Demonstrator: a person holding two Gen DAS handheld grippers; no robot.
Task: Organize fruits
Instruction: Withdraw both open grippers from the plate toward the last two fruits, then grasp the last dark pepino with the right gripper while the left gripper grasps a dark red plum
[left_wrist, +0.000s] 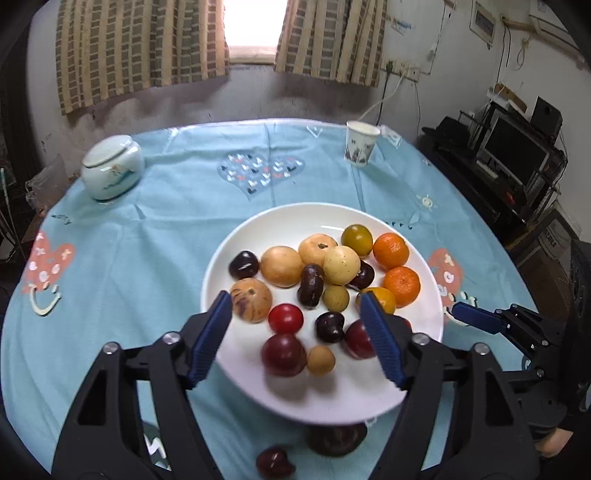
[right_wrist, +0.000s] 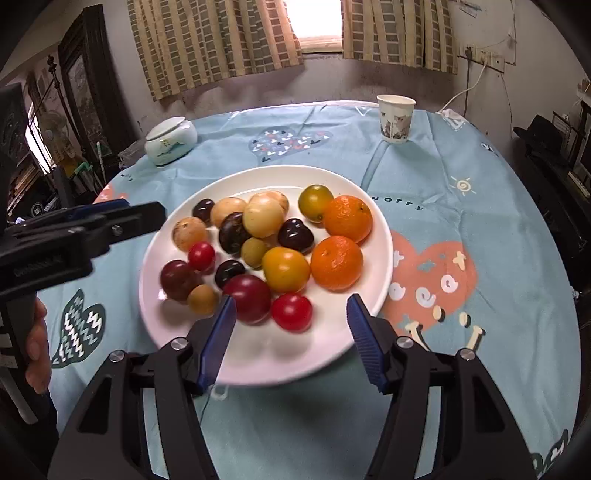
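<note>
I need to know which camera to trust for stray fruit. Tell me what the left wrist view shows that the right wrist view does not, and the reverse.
Only the left wrist view shows two dark fruits lying on the tablecloth off the plate's near edge, one partly under the rim, plus the right gripper from the side. Only the right wrist view shows the left gripper from the side and the hand holding it. Both show the white plate of mixed fruit, two oranges, the paper cup, the lidded jar, and open fingers over the plate's near side.

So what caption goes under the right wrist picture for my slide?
Open right gripper hovering over a white plate of tangerines, cherry tomatoes and chestnuts on a blue tablecloth.
</note>
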